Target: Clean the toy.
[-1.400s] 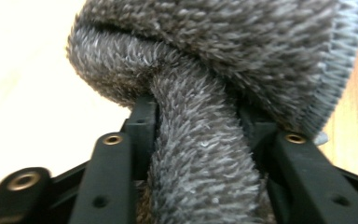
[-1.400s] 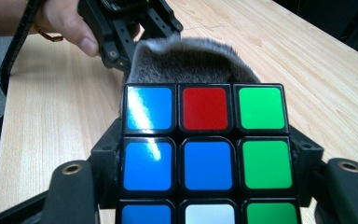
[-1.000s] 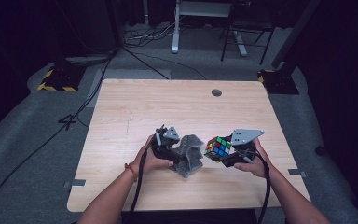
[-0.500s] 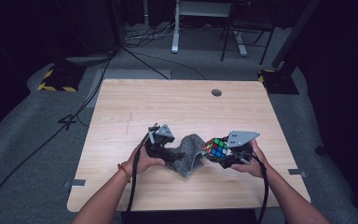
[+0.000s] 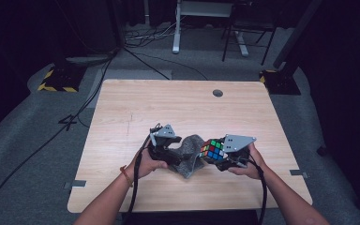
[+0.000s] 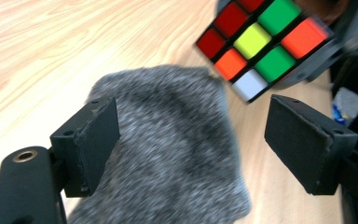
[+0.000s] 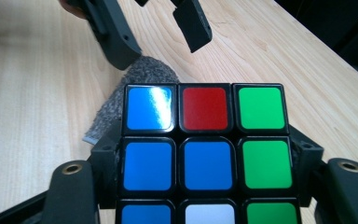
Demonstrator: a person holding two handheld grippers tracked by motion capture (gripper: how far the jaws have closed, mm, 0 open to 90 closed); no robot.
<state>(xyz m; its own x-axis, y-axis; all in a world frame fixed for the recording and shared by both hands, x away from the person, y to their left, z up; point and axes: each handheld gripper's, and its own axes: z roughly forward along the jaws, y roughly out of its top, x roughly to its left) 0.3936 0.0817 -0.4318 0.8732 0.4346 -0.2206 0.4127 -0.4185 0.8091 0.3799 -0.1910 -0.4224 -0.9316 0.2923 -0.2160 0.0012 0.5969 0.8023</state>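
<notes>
A colour-scrambled puzzle cube (image 5: 212,150) is held just above the table in my right gripper (image 5: 225,155), whose jaws press on its two sides. In the right gripper view the cube (image 7: 205,140) shows blue, red, green and white tiles between the jaws of the right gripper (image 7: 205,161). A grey fuzzy cloth (image 5: 191,153) lies crumpled on the table to the left of the cube. My left gripper (image 5: 172,152) hovers over the cloth (image 6: 168,154). In its own view the left gripper (image 6: 191,109) stands open, pads clear of the cloth, with the cube (image 6: 265,42) close ahead.
The wooden table (image 5: 178,108) has a round cable hole (image 5: 217,93) at the back right. Both forearms come in over the front edge. Dark floor with cables and stand legs surrounds the table.
My left gripper has lifted a little and shifted over the grey cloth, which has bunched closer to the cube. The right gripper and the cube have stayed in place.
</notes>
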